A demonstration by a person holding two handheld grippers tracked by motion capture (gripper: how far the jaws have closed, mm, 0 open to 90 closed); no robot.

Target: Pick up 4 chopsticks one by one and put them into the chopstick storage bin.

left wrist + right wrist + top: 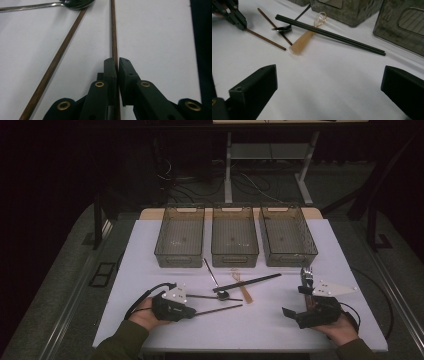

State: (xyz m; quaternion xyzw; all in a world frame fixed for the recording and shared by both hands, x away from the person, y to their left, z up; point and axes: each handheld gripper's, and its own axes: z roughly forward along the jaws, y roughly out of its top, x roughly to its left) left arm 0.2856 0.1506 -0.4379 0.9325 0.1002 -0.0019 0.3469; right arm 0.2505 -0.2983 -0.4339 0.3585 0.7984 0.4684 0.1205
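My left gripper [194,311] [117,62] is shut on a thin brown chopstick [220,309] [113,30] [265,38] that lies on the white table and points right. A second brown chopstick [215,297] [60,55] lies just beyond it, running to the bowl of a metal spoon [222,295] [77,3] [282,28]. A pair of black chopsticks [247,283] [329,33] lies across a translucent amber spoon [242,287] [304,41]. My right gripper [296,296] [329,85] stands wide open at the right, with bare table between its jaws.
Three empty grey mesh bins [180,255] [234,256] [290,256] stand side by side at the back of the table [150,270]. Two of them [344,10] [402,25] rise ahead in the right gripper view. The left gripper [232,12] is at that view's top left.
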